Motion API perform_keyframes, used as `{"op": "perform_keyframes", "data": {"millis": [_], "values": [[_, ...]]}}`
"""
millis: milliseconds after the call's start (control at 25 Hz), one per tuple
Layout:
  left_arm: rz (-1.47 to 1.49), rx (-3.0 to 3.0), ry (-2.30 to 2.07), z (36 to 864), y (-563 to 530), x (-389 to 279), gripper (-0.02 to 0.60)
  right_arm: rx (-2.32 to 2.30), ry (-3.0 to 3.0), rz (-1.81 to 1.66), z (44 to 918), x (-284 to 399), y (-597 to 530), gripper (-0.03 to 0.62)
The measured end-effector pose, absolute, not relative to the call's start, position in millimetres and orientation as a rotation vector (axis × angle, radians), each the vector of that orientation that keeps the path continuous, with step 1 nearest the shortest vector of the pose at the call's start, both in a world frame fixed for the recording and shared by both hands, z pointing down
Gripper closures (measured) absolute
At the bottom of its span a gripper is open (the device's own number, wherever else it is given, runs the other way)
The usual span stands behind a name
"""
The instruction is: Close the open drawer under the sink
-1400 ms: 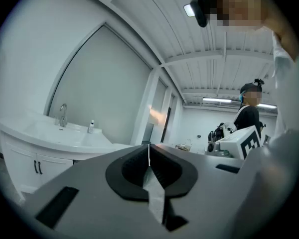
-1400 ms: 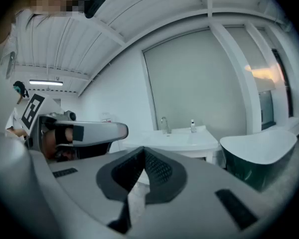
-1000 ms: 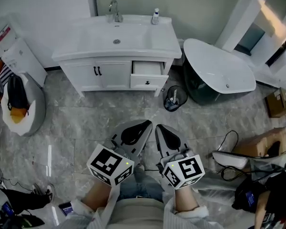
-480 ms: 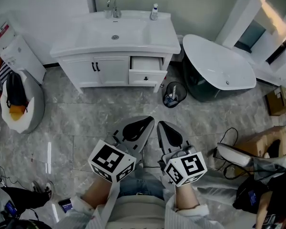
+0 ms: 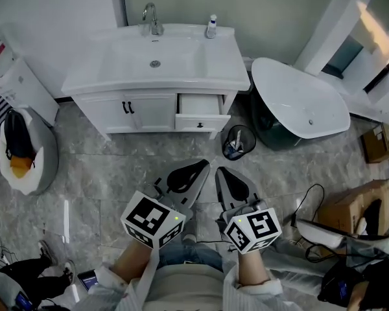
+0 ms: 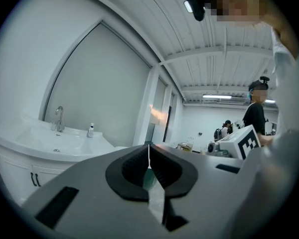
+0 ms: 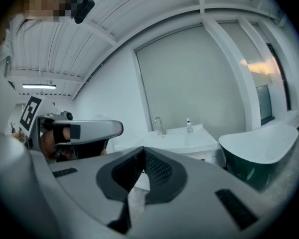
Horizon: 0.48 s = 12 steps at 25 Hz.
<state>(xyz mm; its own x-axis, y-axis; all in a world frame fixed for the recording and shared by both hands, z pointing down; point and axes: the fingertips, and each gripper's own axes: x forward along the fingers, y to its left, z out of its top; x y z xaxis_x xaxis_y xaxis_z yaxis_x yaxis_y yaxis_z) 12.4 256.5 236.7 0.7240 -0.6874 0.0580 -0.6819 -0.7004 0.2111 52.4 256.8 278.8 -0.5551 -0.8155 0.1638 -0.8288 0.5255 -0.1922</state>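
Note:
A white vanity [image 5: 155, 112] with a sink basin [image 5: 155, 60] stands against the far wall. Its right-hand drawer [image 5: 201, 120] is pulled out, with a small dark knob on its front. Two cabinet doors with dark handles [image 5: 125, 107] sit to the drawer's left. My left gripper [image 5: 196, 165] and right gripper [image 5: 222, 172] are held low and close together, well short of the vanity, over the floor. Both have their jaws shut with nothing between them. The vanity [image 6: 30, 153] shows at the left in the left gripper view, and the vanity [image 7: 182, 141] sits mid-frame in the right gripper view.
A small black bin [image 5: 238, 141] stands on the floor just right of the drawer. A dark green bathtub with a white rim [image 5: 298, 105] fills the right. A grey beanbag-like seat [image 5: 23, 151] sits left. Cardboard boxes [image 5: 356, 203], cables and bags lie at the right.
The head view has shifted closer to the vanity, which now sits lower and larger in the frame. Both grippers keep their pose, shut and side by side.

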Motion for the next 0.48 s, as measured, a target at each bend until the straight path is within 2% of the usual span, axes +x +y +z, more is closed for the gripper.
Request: {"op": "perform_keyframes", "data": {"millis": [480], "values": [[-0.015, 2.725, -1.039, 239.3, 138.6, -26.1, 0.56, 1.504, -2.641, 0.383, 281.8, 16.9, 141.6, 0.585]]}}
